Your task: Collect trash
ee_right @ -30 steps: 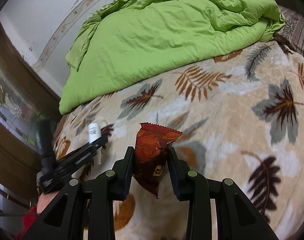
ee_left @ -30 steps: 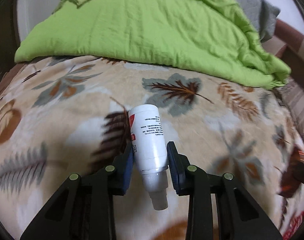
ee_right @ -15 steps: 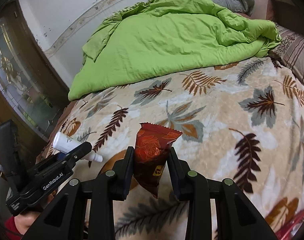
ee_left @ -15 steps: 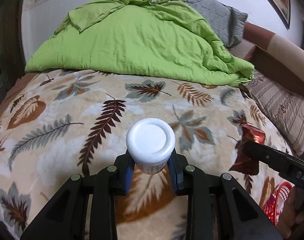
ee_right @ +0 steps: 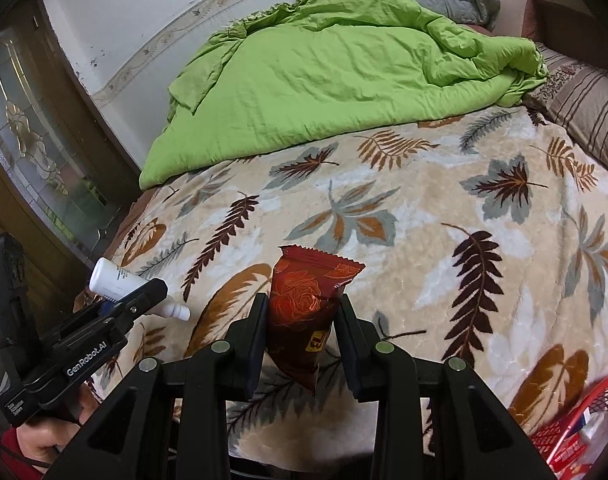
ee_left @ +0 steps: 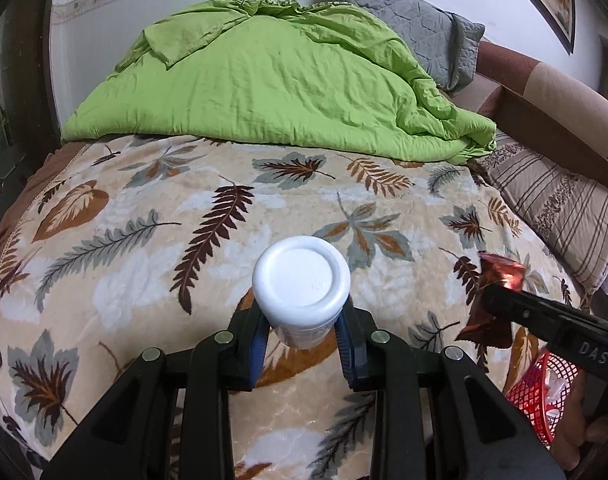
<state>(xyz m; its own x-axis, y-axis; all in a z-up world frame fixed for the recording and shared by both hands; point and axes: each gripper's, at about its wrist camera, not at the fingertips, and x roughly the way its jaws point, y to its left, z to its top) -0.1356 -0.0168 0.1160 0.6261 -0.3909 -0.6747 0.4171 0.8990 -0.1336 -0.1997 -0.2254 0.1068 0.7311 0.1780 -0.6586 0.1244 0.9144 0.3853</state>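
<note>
Clamped between my left gripper's point(ee_left: 302, 334) blue pads is a white plastic bottle point(ee_left: 302, 280), its flat base turned toward my camera and its long axis running along my line of sight; from the right wrist view the same bottle point(ee_right: 120, 280) shows its narrow nozzle end hanging down past the fingers toward the blanket. My right gripper point(ee_right: 302, 334) is closed on a dark red snack wrapper point(ee_right: 307, 300) printed with a rose; the wrapper stands upright between the pads, crimped top edge up, tail hanging below. Neither piece touches the leaf-patterned blanket point(ee_left: 144, 264). I take the red mesh basket point(ee_right: 575, 428) as my landmark, since I judge it to be where the trash goes: it sits at the near right corner of the bed, low and to the right of my right gripper and close to it, while my left gripper lies well to the other side, with the right one between it and the basket point(ee_left: 543, 392). So my right hand is the nearer one for a drop. Away from the basket, across the blanket, lie a green duvet point(ee_left: 272, 76) and a striped pillow point(ee_left: 559, 208). Readable writing: "GenRobot.AI" on the left gripper's side, "DAS" on the right gripper's body point(ee_left: 563, 328). The bottle's small print is too fine to read, and the wrapper's yellow mark is partly hidden.
</note>
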